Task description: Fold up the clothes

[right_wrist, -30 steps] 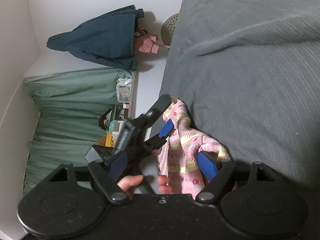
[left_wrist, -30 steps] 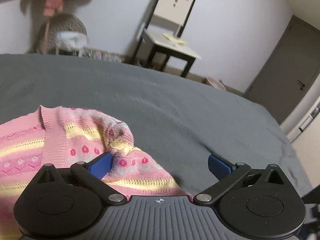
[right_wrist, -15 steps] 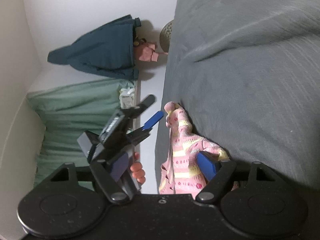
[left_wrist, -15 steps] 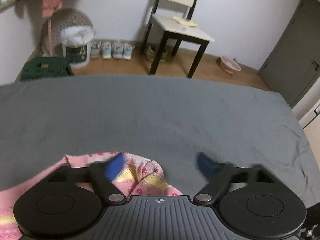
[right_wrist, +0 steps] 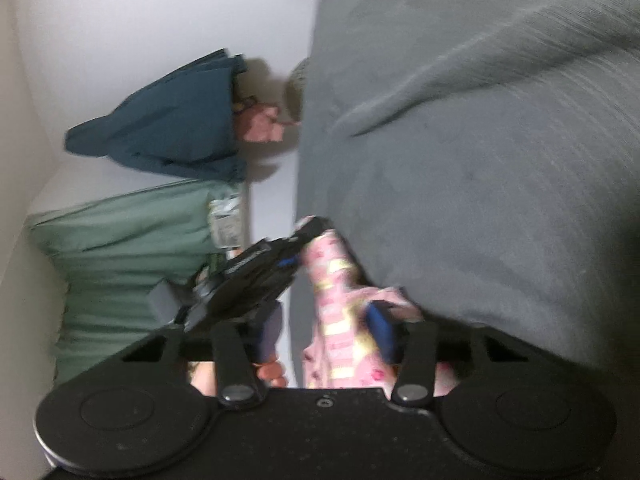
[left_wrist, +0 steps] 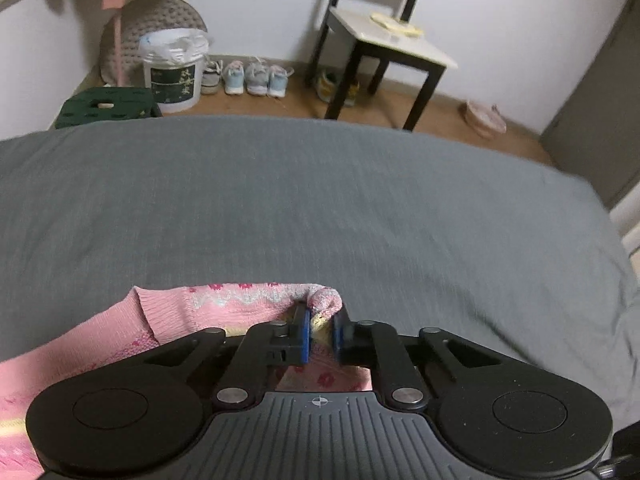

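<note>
Both blue pads of the left gripper [left_wrist: 321, 336], wide apart a second ago, are now pinching the pink sweater [left_wrist: 240, 304]. The right gripper [right_wrist: 328, 330] is staying spread, sweater between its fingers.

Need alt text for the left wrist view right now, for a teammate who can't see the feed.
The left gripper is shut on a bunched edge of the pink patterned sweater, which lies on a grey bed. Beyond the bed stand a white bucket, a row of shoes and a chair.
</note>
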A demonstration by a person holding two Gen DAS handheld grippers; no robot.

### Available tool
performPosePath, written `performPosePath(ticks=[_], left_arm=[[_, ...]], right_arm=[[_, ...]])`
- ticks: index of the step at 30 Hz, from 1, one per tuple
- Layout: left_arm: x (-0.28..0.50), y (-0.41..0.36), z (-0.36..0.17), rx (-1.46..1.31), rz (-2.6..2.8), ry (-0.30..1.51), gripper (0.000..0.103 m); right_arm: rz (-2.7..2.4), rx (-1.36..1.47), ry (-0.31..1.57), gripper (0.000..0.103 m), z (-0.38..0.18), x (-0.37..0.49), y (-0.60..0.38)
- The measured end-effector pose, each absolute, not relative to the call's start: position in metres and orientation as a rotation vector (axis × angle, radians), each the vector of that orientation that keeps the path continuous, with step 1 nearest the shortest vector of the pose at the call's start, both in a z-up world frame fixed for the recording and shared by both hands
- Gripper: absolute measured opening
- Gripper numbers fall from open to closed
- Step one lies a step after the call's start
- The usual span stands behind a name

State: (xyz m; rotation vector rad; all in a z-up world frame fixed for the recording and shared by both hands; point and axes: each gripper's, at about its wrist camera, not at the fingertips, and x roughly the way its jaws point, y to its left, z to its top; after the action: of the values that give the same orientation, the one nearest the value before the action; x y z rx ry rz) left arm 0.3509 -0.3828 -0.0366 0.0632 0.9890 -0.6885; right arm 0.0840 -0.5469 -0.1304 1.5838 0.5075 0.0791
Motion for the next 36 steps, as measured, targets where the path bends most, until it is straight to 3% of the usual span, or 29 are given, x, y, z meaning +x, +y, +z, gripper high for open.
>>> performPosePath(ticks=[1,2,10,14,16,23,28,30,32,33,34,36], left_arm=[[0.35,-0.38,-0.038,0.043,-0.68,0.975,0.009],[0.351,-0.378,-0.039,0.02,-0.671,0.962,0.009],[0.363,-0.366,-0.058,-0.145,-0.612,0.933,0.01],[0.368,-0.363,-0.076,-0.225,-0.596,0.937,0.012],[0.37,-0.362,-0.078,-0.226,-0.615,0.945,0.015],[0.381,-0.361,-0.06,-0.163,-0.66,1.028,0.016],[0.376,-0.362,-0.038,-0.127,-0.704,1.004,0.016],[0.377,-0.359,-0.036,-0.168,-0.712,1.004,0.018],[0.377,-0.356,-0.036,-0.198,-0.695,1.003,0.044],[0.376,-0.354,-0.036,-0.221,-0.684,0.988,0.081],[0.376,-0.351,-0.035,-0.249,-0.674,0.969,0.103],[0.376,-0.345,-0.036,-0.308,-0.649,0.949,0.103]], right_arm=[[0.059,1.572,0.533,0.008,-0.132,0.086,-0.547],[0.036,1.568,0.552,0.002,-0.136,0.085,-0.547],[-0.074,1.487,0.422,0.001,-0.118,0.057,-0.549],[-0.112,1.494,0.466,0.002,-0.13,0.055,-0.551],[-0.082,1.537,0.504,0.004,-0.138,0.057,-0.551],[-0.005,1.477,0.526,0.04,-0.126,0.065,-0.545],[-0.031,1.336,0.517,0.058,-0.105,0.064,-0.539],[-0.029,1.301,0.525,0.059,-0.1,0.062,-0.536],[0.016,1.294,0.546,0.064,-0.101,0.064,-0.533],[0.042,1.288,0.565,0.064,-0.102,0.065,-0.532],[0.062,1.281,0.578,0.064,-0.103,0.066,-0.531],[0.066,1.254,0.585,0.064,-0.102,0.069,-0.528]])
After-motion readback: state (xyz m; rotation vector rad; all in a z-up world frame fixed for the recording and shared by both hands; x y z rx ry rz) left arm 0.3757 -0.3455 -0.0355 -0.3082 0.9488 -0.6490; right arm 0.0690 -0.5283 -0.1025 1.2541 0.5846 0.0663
